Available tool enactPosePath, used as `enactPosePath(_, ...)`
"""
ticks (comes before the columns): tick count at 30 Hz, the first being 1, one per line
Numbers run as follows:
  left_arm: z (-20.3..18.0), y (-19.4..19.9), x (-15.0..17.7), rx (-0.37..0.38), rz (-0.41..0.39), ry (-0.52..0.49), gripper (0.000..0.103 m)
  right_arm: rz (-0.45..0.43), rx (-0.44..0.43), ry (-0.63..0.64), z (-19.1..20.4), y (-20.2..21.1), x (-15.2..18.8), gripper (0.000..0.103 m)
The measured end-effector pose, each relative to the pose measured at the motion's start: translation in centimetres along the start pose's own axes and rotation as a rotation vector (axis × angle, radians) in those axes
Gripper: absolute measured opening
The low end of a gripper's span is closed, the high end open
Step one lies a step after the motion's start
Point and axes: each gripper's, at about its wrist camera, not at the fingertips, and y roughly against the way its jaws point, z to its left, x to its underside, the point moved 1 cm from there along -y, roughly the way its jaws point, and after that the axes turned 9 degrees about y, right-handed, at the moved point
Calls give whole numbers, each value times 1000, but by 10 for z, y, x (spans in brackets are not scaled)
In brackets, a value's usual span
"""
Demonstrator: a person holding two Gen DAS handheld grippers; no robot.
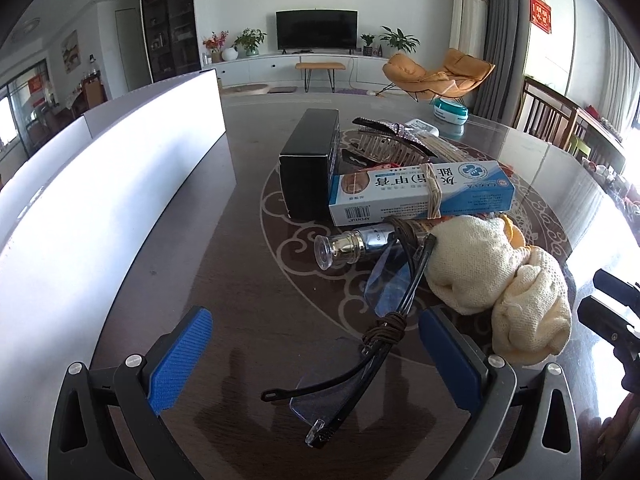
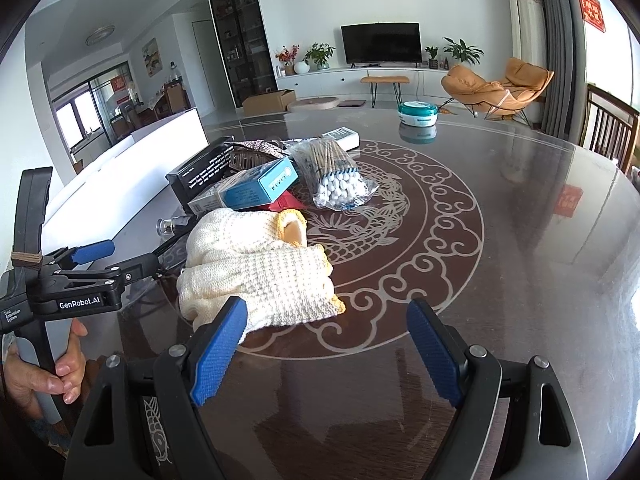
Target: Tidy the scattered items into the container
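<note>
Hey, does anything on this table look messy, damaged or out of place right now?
Nothing looks broken or spilled. The clutter is heaped: the blue-and-white box lies tilted across the black box, and the safety glasses sprawl against the cream gloves between the open left gripper's fingers.

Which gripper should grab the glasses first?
Left. The left gripper is open with the glasses lying between its fingers. The right gripper, also open, faces the cream gloves instead.

Both hand-held grippers poised, jaws wide

Left hand-held gripper (image 1: pixel 316 356) tilts downward, gaping; right hand-held gripper (image 2: pixel 326 354) likewise (nothing pinched), a hand (image 2: pixel 44 372) clasping the left handle.
</note>
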Motion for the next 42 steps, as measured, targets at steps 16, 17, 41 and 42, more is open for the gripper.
enactPosePath(16, 2, 8, 2, 26, -30, 16, 103, 10, -111, 157, 43, -14, -10, 83)
enactPosePath(17, 1, 8, 2, 24, -30, 13, 103, 24, -103, 182, 47, -19, -12, 83)
enactPosePath(41, -2, 3, 0, 27, -4, -8, 103, 36, 93, 32, 8, -19, -15, 83)
enactPosePath(42, -3, 2, 1, 26, -3, -10, 103, 42, 90, 50, 12, -21, -15, 83)
